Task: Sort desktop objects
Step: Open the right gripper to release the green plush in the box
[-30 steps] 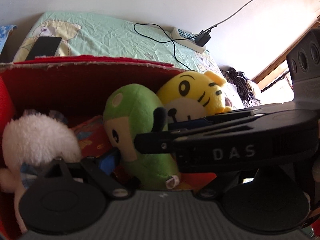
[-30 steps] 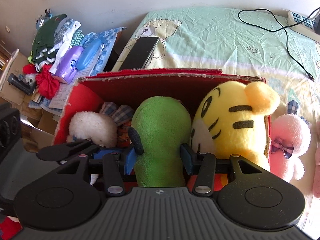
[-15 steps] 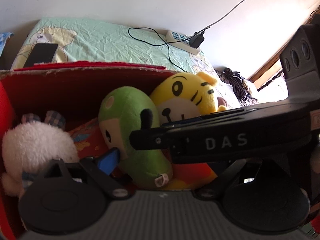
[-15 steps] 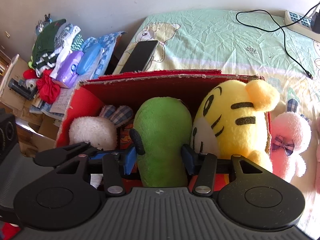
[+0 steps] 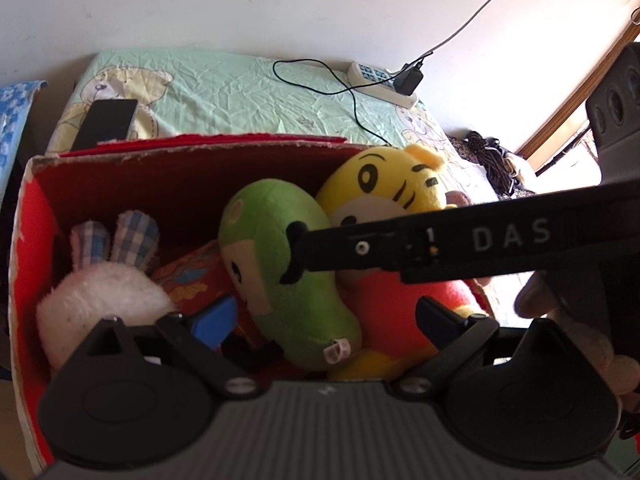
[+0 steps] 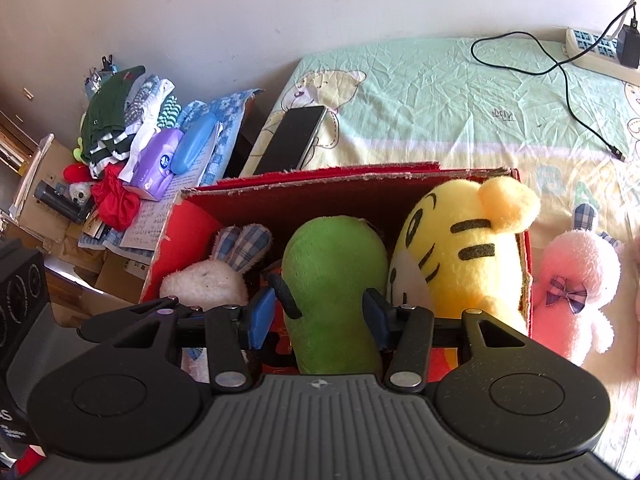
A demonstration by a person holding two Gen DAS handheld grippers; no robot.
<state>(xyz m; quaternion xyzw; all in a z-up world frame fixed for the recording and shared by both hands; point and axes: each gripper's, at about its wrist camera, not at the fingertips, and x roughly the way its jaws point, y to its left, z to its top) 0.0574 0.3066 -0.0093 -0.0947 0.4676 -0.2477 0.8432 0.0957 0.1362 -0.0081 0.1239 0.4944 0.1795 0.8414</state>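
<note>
Three plush toys sit in one red cardboard box (image 5: 24, 240) as the left wrist camera sees it: a white rabbit (image 5: 100, 300) with checked ears at the left, a green plush (image 5: 280, 264) with a small face and a sewn tag in the middle, and a yellow tiger (image 5: 384, 188) in red clothing at the right, pressed against the green one. The left gripper (image 5: 324, 316) hangs over the box's near side with its jaws spread wide and nothing between the blue pads (image 5: 216, 316). The right gripper's black body, lettered DAS, crosses in front of the tiger, its tip touching the green plush. Behind the box lie one dark phone (image 5: 108, 124) and one white power strip (image 5: 380, 88) on a mint bear-print sheet (image 5: 240, 96). From the right wrist camera, the same three toys fill the box (image 6: 168, 240), and a fourth, a pink plush (image 6: 576, 292) with a checked bow, lies outside against the box's right wall. The right gripper (image 6: 320, 316) straddles the green plush (image 6: 332, 280); its pads (image 6: 260, 316) stand either side of the rounded back, and whether they press it I cannot tell. Further left, a heap of folded clothes (image 6: 120, 120), one purple tissue pack (image 6: 156, 160) and one blue case (image 6: 196, 144).
</note>
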